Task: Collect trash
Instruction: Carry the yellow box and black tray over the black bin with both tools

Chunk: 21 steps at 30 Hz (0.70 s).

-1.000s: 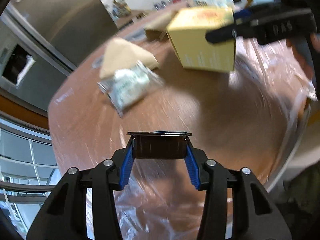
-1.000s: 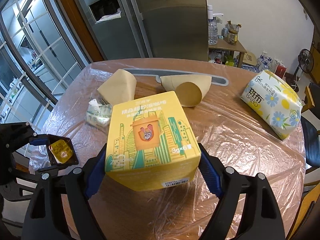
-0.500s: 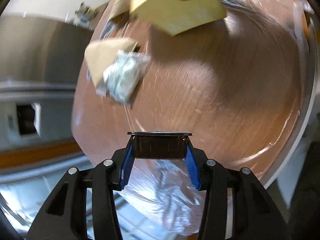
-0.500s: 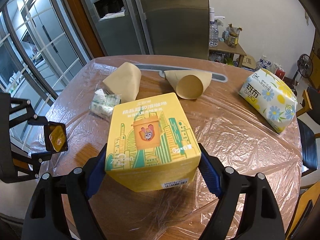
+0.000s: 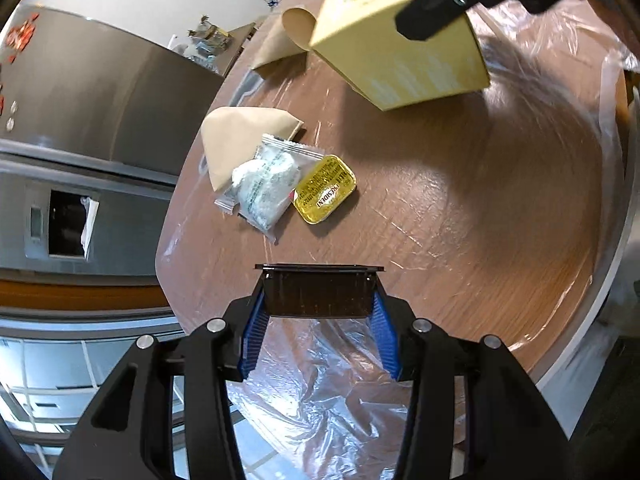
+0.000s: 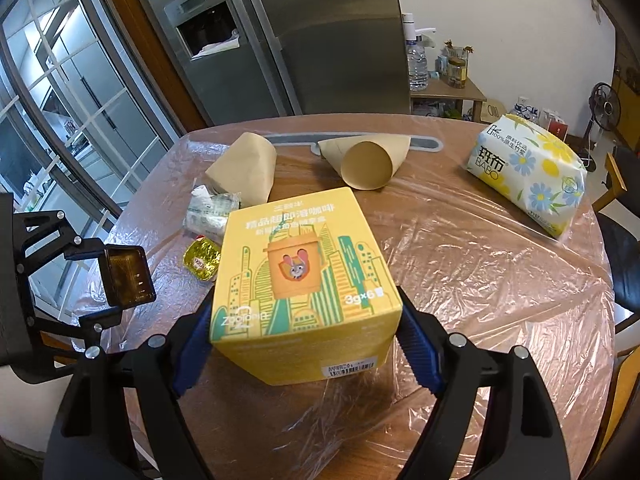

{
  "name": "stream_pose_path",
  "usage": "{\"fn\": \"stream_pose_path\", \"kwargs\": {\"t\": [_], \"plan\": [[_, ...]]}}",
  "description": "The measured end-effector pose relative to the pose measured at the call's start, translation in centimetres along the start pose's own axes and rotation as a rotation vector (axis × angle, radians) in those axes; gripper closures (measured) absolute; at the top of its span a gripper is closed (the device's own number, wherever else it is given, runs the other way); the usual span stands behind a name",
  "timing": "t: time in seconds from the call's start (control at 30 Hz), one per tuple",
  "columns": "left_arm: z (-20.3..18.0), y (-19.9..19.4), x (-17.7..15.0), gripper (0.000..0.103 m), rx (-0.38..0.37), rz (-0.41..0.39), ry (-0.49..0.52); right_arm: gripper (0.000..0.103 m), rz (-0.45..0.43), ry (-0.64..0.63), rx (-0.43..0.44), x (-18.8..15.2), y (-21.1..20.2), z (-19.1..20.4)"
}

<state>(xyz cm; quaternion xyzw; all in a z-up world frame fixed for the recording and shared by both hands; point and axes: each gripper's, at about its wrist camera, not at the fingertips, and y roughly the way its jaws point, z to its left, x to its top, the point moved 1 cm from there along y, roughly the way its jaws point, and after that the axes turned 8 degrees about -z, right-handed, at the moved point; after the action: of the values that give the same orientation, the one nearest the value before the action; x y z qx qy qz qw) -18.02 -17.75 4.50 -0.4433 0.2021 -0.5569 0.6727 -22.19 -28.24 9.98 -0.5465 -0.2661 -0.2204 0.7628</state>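
Note:
My left gripper (image 5: 319, 312) is shut on a small dark plastic tray (image 5: 319, 291), tipped on its side above the table's near-left edge; it also shows in the right wrist view (image 6: 128, 276). A gold foil butter packet (image 5: 325, 189) lies on the table beside a clear plastic wrapper (image 5: 266, 182); the packet also shows in the right wrist view (image 6: 201, 259). My right gripper (image 6: 306, 340) is shut on a yellow coffee box (image 6: 304, 276), held above the table; the box shows in the left wrist view (image 5: 400, 40).
Two brown paper cones (image 6: 248, 168) (image 6: 366, 160) lie at the far side of the round film-covered table (image 6: 480, 260). A flowered tissue pack (image 6: 528, 172) lies at the right. A steel fridge (image 6: 300, 32) stands behind.
The gold butter packet has dropped out of the dark tray onto the table beside the wrapper. My left gripper has tipped the tray over. The right gripper holds the box steady.

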Motion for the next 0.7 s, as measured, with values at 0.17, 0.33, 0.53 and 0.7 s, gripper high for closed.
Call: {"fn": "stream_pose_path", "kwargs": {"t": [0.17, 0.33, 0.53, 0.7], "plan": [[0.5, -0.5, -0.1, 0.055, -0.014, -0.037, -0.079, 0.024, -0.012, -0.013, 0.001, -0.3, -1.2, 0.3], [1.6, -1.4, -0.7, 0.055, -0.063, -0.089, -0.202, 0.024, -0.015, 0.005, 0.039, -0.7, -2.6, 0.4], [1.8, -2.3, -1.5, 0.055, -0.098, -0.149, -0.325, 0.024, -0.024, 0.005, 0.054, -1.4, -4.4, 0.7], [1.3, -3.4, -1.8, 0.055, -0.114, -0.188, -0.382, 0.024, -0.032, -0.005, 0.055, -2.1, -5.7, 1.3]]}}
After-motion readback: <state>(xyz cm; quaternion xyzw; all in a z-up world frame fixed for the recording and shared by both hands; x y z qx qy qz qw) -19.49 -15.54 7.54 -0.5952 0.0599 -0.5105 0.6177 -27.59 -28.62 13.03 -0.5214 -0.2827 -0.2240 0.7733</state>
